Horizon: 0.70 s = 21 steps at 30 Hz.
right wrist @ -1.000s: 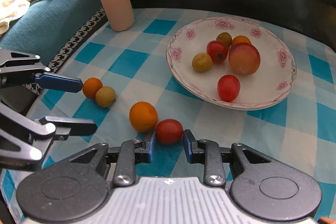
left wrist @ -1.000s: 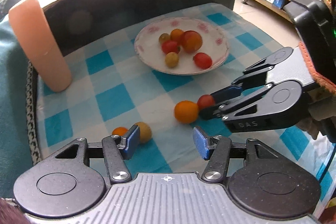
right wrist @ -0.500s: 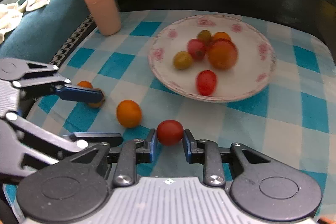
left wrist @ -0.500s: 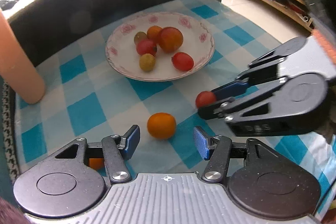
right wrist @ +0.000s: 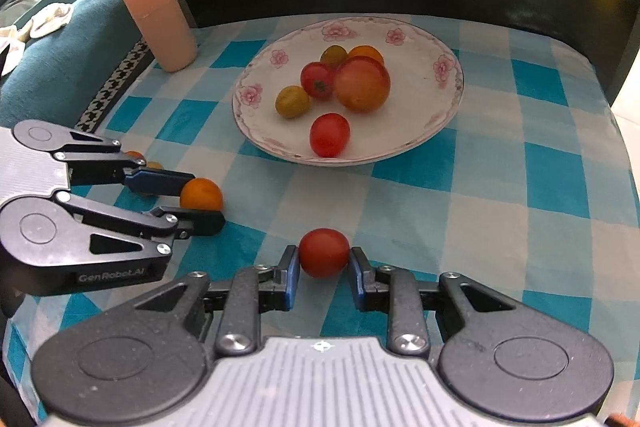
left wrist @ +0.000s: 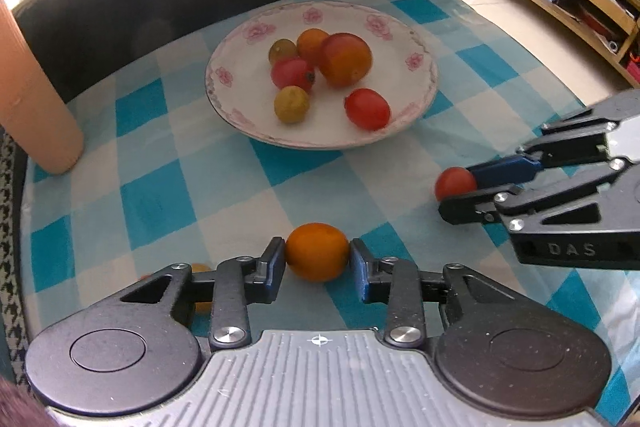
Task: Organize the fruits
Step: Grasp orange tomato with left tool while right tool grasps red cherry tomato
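left gripper (left wrist: 318,259) closing on orange fruit (left wrist: 317,251); plate (left wrist: 424,103) well apart.

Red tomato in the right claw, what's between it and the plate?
Only bare checkered cloth between tomato and plate, right wrist view.

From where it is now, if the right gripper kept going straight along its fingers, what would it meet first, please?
Probably the checked tablecloth just past the held red tomato, since the right gripper tilts downward; the plate lies further along that line. Depth is uncertain.
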Motion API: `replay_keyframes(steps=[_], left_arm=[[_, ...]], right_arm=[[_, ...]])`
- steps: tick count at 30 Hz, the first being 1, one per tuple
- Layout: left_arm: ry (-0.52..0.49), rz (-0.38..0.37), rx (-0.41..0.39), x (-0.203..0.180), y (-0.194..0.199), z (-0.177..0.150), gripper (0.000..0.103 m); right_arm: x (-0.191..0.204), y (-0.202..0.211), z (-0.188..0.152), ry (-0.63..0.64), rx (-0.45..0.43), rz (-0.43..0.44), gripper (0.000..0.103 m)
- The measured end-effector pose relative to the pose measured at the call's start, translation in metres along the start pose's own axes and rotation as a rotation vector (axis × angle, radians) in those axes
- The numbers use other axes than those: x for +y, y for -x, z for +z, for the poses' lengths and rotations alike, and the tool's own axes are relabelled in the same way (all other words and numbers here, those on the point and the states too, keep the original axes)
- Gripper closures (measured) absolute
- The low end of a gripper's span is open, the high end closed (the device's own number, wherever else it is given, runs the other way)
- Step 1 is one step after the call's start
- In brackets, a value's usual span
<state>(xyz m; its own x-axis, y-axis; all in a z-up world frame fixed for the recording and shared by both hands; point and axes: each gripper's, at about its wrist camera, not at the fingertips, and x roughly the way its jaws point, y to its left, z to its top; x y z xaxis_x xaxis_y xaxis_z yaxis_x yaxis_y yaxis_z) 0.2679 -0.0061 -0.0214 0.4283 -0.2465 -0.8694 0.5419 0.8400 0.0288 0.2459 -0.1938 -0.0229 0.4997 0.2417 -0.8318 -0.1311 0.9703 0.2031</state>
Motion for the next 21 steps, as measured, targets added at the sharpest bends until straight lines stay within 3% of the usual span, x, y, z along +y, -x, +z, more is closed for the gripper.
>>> replay_keyframes(steps=[10, 18, 21], left_arm=[[-0.001, 0.007, 0.003, -0.018, 0.024, -0.02, 0.06], [-0.058, 0.036, 0.041, -0.035, 0.018, -0.038, 0.059], [-0.055, 0.023, 0.039, -0.033, 0.018, -0.039, 0.053]], right_arm=[[0.021, 0.01, -0.01, 0.071, 0.01, 0.019, 0.063], [0.028, 0.006, -0.027, 0.122, 0.041, 0.008, 0.063], [0.03, 0.006, -0.027, 0.133, 0.043, 0.003, 0.063]])
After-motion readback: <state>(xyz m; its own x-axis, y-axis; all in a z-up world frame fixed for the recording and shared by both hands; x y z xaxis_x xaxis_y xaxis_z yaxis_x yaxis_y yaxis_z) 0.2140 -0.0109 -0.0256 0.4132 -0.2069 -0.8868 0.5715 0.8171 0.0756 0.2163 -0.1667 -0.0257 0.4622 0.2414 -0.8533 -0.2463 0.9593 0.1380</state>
